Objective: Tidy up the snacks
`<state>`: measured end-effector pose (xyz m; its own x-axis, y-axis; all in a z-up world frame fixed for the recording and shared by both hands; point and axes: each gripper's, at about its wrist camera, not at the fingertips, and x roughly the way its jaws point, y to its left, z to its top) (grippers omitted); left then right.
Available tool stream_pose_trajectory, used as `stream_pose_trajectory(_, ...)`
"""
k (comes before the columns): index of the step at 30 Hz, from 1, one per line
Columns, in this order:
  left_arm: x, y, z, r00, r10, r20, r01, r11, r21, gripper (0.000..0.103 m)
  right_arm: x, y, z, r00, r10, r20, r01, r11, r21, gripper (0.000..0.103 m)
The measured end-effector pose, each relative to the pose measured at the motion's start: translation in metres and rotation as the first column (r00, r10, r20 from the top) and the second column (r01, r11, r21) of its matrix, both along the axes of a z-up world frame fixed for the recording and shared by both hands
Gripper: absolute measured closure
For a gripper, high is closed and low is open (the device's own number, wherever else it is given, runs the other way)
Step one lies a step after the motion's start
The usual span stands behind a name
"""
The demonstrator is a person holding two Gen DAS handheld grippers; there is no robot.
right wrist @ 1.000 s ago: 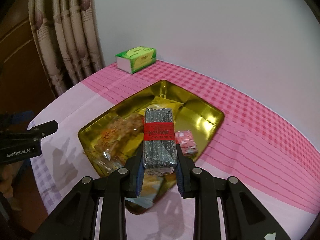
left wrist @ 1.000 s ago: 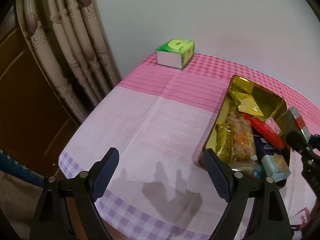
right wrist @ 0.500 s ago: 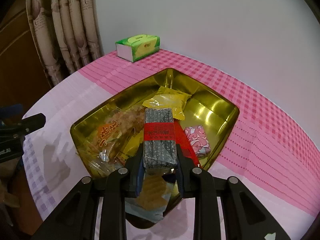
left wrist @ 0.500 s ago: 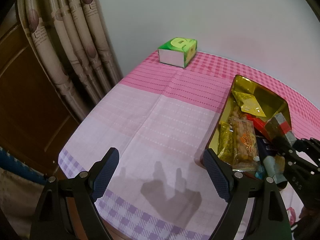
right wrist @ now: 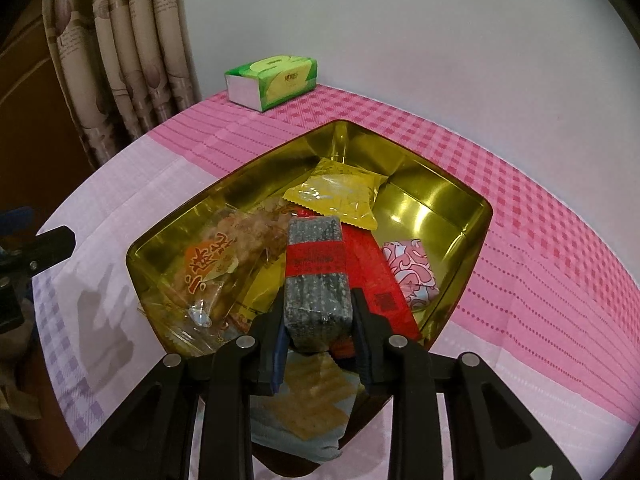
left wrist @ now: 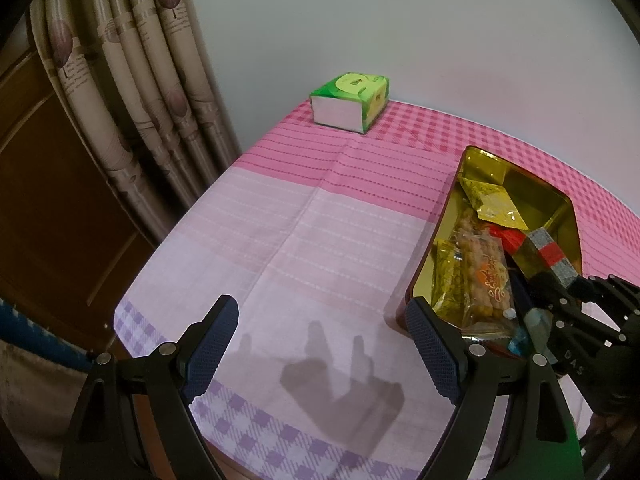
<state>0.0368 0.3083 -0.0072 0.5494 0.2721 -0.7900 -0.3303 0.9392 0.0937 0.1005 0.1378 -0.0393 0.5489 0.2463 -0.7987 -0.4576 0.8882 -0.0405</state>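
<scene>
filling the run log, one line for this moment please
right gripper: shut on grey red-banded snack bar | over gold tin | left gripper: open

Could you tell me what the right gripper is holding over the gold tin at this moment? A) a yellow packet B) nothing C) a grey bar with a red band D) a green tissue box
C: the right gripper has its fingers shut on the grey bar with a red band, above the gold tin.

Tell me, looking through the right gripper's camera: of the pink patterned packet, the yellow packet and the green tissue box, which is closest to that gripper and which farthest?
From the right gripper:
1. Pink patterned packet, in the gold tin's right side.
2. Yellow packet, toward the tin's far end.
3. Green tissue box, outside the tin, by the wall.
</scene>
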Motion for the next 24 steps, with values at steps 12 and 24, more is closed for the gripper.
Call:
stream_pose_trajectory(12,0.001,-0.006,-0.001,1.0,-0.022,-0.004,0.022,1.0,0.009,0.017,-0.007,-0.004,0.014,0.999,-0.021,0.034,0.02,1.0,0.019,0.036)
stream_pose_trajectory(24,0.0,-0.016,-0.001,0.998,-0.054,-0.01,0.055,0.998,0.025,0.017,-0.046,-0.031,0.047,0.994,-0.094,0.059,0.087,0.991,0.104,0.004)
